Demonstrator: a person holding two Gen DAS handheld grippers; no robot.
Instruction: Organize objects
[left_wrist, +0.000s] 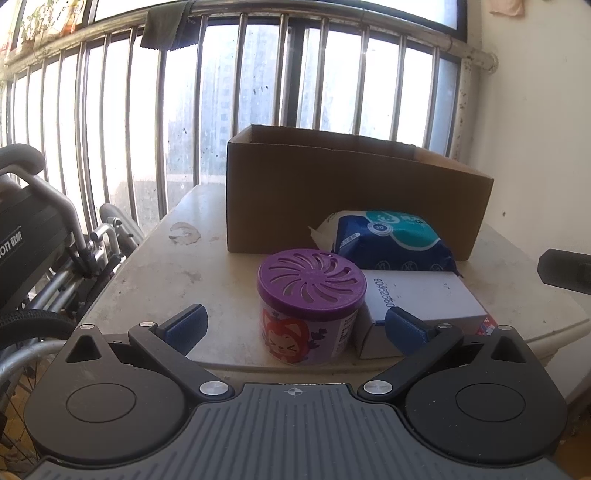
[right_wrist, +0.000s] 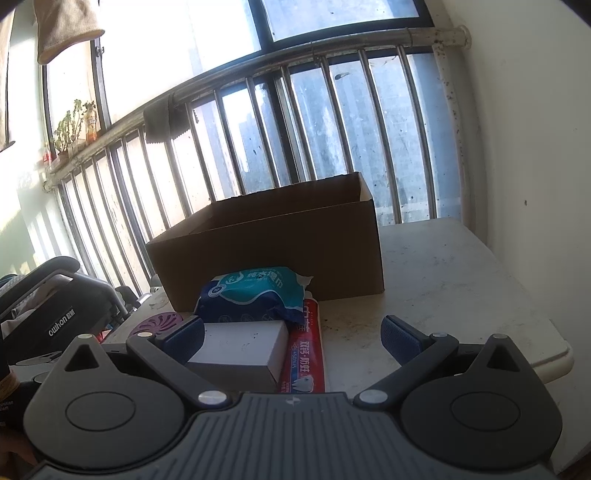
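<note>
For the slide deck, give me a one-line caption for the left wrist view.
Open left gripper faces a purple air freshener, white box and wipes pack before a cardboard box.

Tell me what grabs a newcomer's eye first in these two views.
The open brown cardboard box stands at the back of the white table, before the barred window. In front of it, the purple-lidded round air freshener tub sits between the open left claw's fingers, beside a white carton and blue wipes pack.
</note>
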